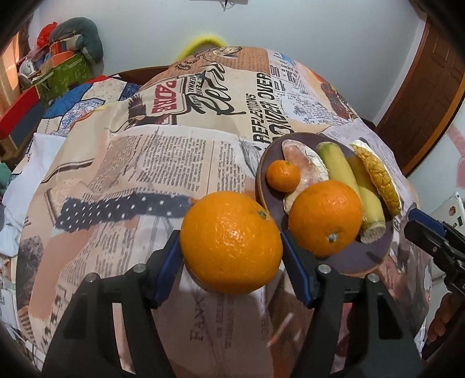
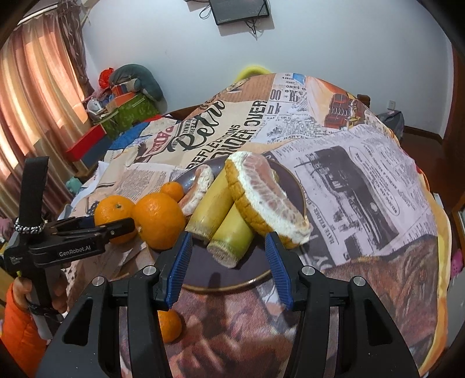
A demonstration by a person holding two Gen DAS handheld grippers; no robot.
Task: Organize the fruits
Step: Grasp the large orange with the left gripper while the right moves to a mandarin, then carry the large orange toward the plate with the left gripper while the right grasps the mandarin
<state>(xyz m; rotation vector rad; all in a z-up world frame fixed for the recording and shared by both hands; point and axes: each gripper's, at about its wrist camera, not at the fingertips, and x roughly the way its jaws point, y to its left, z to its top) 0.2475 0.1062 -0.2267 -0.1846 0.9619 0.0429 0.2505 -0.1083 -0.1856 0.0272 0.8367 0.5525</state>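
Counter [image 1: 122,162] w/ newspaper-print cloth [image 2: 363,180] fills most of both views; wall behind, curtain [image 2: 32,96] far left in right wrist view, pile of boxes & cushions [image 1: 66,58] in the corner, wall screen [image 2: 239,10] up top.

Dark round plate [image 1: 360,256] sits on the cloth, right of centre in left wrist view. On it: two pale yellow-green cane-like stalk pieces [image 2: 221,209] lying side by side, cut ends toward the cameras; a pomelo wedge w/ bumpy yellow rind [image 2: 267,200] leaning over the stalks at the plate's right side; a 2nd peeled pomelo piece [image 1: 302,165] at the back; one big orange [image 1: 325,218] at the plate's near-left edge, touching the stalks; a small mandarin [image 1: 283,176] just behind it, against the peeled pomelo.

Left hand-held gripper [image 1: 231,247]: blue pads [image 1: 168,270] either side of a 2nd big orange [image 1: 231,242], clamped on it, just left of the plate rim & beside the plated orange. Cannot tell if the fruit rests on the cloth or is lifted.

Right hand-held gripper [image 2: 229,261]: jaws spread wide, nothing between the pads [image 2: 180,267], hovering over the plate's near rim w/ the stalk ends just ahead.

Another small mandarin [image 2: 170,325] lies on the cloth off the plate, below the right gripper's left finger.
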